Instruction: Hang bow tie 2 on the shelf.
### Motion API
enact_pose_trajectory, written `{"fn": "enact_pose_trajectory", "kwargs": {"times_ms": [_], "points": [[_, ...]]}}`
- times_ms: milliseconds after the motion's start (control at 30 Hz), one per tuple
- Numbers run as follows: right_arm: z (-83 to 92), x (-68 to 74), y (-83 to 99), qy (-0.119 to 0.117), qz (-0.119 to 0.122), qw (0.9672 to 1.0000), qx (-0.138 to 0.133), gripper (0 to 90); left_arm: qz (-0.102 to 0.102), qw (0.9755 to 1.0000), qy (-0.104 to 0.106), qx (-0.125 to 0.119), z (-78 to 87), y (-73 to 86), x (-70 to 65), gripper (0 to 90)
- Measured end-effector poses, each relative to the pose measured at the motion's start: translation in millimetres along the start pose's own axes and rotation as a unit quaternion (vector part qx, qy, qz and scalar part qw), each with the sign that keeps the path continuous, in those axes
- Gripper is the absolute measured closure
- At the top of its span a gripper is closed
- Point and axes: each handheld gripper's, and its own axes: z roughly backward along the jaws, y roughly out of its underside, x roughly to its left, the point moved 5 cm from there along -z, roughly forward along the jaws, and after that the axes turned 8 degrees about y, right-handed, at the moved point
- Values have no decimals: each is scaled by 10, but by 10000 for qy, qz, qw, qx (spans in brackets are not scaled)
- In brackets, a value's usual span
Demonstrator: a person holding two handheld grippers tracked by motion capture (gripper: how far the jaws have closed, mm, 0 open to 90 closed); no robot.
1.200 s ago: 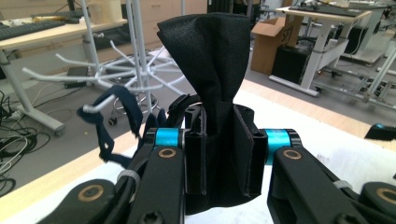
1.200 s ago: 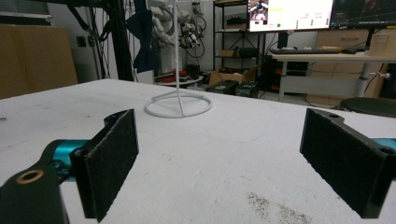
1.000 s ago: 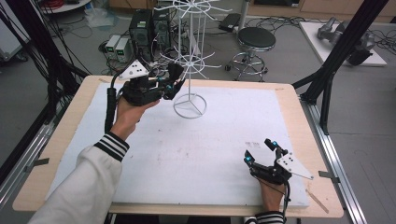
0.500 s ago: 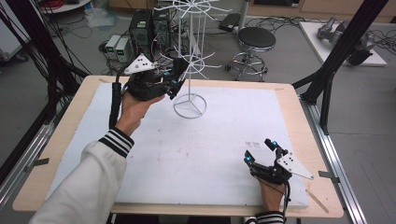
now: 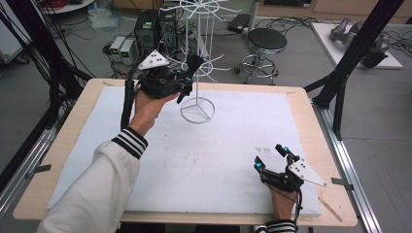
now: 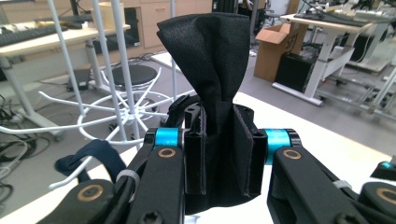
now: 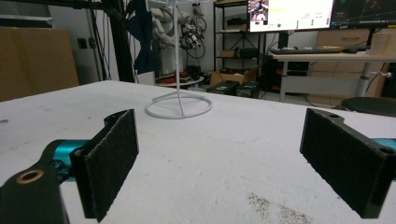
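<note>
My left gripper [image 5: 188, 74] is raised at the table's far left, shut on a dark bow-shaped cloth [image 5: 195, 62]. In the left gripper view the cloth [image 6: 210, 51] fans out above the pinching pads [image 6: 243, 154], and a dark blue strap [image 6: 88, 156] loops off at the left. The cloth hangs close beside the pole of a white wire rack [image 5: 197, 104], whose arms [image 6: 112, 107] spread just behind it. The right gripper view has the cloth [image 7: 140, 42] left of the rack's ring base [image 7: 179, 108]. My right gripper [image 5: 272, 159] rests on the mat at the front right, open with nothing between its pads [image 7: 112, 158].
A white mat [image 5: 218, 155] covers the wooden table [image 5: 73, 141]. Black frame struts [image 5: 350, 58] rise at both sides. Behind the table are computer cases [image 5: 148, 31] and a round stool [image 5: 266, 41].
My left gripper has moved right and a little up with the cloth, closer to the rack's pole. The right gripper has stayed where it was.
</note>
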Motion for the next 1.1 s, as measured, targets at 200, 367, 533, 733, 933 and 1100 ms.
{"fn": "enact_pose_trajectory", "kwargs": {"times_ms": [200,367,533,733,933,1100], "points": [[0,-1,0,-10,-5,10000,0,110,37,9999,-130,59,-94,-10,14,756],[2,0,1,1,-27,10000,3,109,128,9996,-226,85,-176,13,32,755],[2,0,0,2,-38,10000,-8,110,237,9993,-258,90,-244,32,43,755],[4,1,0,-14,-47,10000,-6,110,259,9994,-207,108,-311,16,15,755],[7,2,1,-4,-57,10000,-1,109,316,9992,-188,142,-395,16,16,755],[7,1,0,-18,-75,10000,-14,110,299,9992,-144,222,-421,29,-33,755]]}}
